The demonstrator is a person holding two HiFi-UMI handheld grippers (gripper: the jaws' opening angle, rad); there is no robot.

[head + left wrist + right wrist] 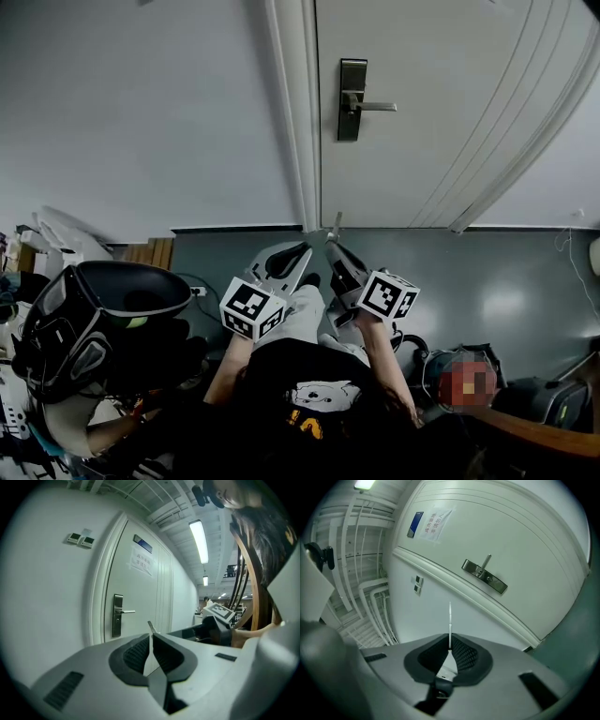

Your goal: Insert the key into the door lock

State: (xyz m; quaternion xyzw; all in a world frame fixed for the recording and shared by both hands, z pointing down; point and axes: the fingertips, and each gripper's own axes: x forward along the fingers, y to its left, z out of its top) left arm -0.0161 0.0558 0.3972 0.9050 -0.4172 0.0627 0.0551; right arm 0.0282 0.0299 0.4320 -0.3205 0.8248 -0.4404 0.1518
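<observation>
Pale wall and a white door fill the upper half of the head view, above a grey floor. The key stands blade-out from the right gripper, whose jaws are clamped narrow on its lower end, so only the thin shaft shows. In the head view the key points toward 12 o'clock from the right gripper, low and near the foot of the door.

The left gripper sits just beside it at 9 o'clock. Its jaws are pressed together, with nothing I can make out between them. From the left gripper view the key's tip shows just past the closed jaw tips.

The lock plate with its lever handle lies at 12 o'clock, well apart from the key. The keyhole is too small to see.

I judge this to be the approach step: key in grip, not yet carried to the lock. The next move calls for raising the right gripper, squaring the blade with the slot under the lever, and pushing straight in.
</observation>
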